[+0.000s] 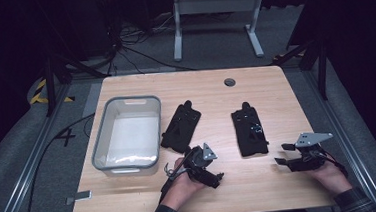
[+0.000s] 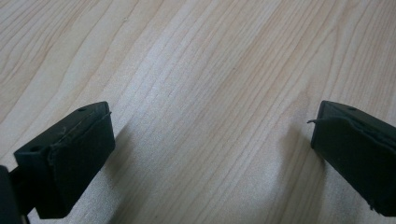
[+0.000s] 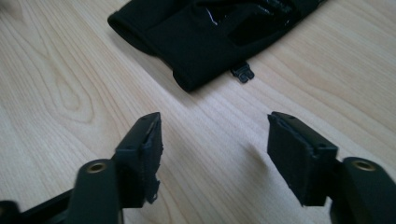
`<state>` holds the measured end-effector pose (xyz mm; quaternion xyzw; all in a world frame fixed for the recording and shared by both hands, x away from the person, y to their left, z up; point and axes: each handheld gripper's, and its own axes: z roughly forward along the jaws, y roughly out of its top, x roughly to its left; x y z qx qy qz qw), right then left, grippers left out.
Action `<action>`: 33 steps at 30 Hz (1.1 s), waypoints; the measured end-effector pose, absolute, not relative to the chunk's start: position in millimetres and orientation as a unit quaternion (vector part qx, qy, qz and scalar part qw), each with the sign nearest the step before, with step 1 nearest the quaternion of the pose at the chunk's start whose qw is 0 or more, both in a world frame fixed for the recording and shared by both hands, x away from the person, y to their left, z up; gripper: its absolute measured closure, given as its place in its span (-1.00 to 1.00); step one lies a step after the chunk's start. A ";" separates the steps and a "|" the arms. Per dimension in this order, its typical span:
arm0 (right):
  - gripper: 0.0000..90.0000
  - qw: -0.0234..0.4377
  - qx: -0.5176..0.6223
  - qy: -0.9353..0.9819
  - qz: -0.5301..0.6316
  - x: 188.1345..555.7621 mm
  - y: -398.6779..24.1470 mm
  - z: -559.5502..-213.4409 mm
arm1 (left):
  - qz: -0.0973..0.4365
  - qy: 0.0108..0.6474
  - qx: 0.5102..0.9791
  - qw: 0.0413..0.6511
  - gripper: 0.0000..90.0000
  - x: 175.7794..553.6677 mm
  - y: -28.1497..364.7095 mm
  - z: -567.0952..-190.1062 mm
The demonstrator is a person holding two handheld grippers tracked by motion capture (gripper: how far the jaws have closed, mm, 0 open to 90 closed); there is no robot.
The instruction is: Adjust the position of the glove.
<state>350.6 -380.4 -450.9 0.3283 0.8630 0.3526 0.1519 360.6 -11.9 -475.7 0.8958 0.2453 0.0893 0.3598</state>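
Grippers (image 2: 212, 154) (image 3: 215, 154) open, empty, above table (image 1: 262, 191)

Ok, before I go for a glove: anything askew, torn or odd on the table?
Nothing serious. Both gloves lie flat; the left glove is angled toward the bin, the right glove is straighter. The pad edges on the right gripper look slightly frayed, and a loose thread sticks off the left gripper. Both stand open, holding nothing.

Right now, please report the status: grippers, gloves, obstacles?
Left gripper open, empty. Right gripper open, facing right glove. Left glove beside bin. Nothing between.
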 end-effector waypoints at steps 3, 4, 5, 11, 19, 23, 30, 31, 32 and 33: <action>0.14 0.147 0.323 0.864 0.357 353.0 -380.0 -447.9 | 0.089 0.245 0.896 0.360 -1.00 360.7 -11.9 -475.7; 0.20 0.144 0.321 0.865 0.358 353.7 -379.4 -447.0 | 0.089 0.245 0.896 0.360 -1.00 360.7 -11.9 -475.7; 0.27 0.142 0.319 0.866 0.358 354.7 -379.0 -446.1 | 0.089 0.245 0.896 0.360 -1.00 360.7 -11.9 -475.7; 0.62 0.127 0.307 0.871 0.362 362.5 -373.4 -442.2 | 0.088 0.243 0.897 0.360 -1.00 361.0 -11.8 -475.7; 0.99 0.110 0.306 0.864 0.384 373.5 -370.5 -436.1 | 0.088 0.242 0.897 0.360 -1.00 361.0 -11.8 -475.7; 0.99 0.109 0.307 0.860 0.392 381.3 -369.5 -434.0 | 0.088 0.242 0.897 0.360 -1.00 361.0 -11.8 -475.7; 0.99 0.107 0.301 0.867 0.384 391.7 -361.2 -437.1 | 0.087 0.241 0.897 0.360 -1.00 361.3 -11.8 -475.7; 0.99 0.108 0.299 0.868 0.382 393.7 -359.3 -437.6 | 0.087 0.241 0.897 0.360 -1.00 361.3 -11.8 -475.7; 0.99 0.109 0.299 0.869 0.380 395.2 -357.9 -437.7 | 0.087 0.241 0.897 0.360 -1.00 361.3 -11.8 -475.7; 0.99 0.110 0.298 0.869 0.380 396.7 -356.5 -437.8 | 0.087 0.241 0.897 0.360 -1.00 361.3 -11.8 -475.7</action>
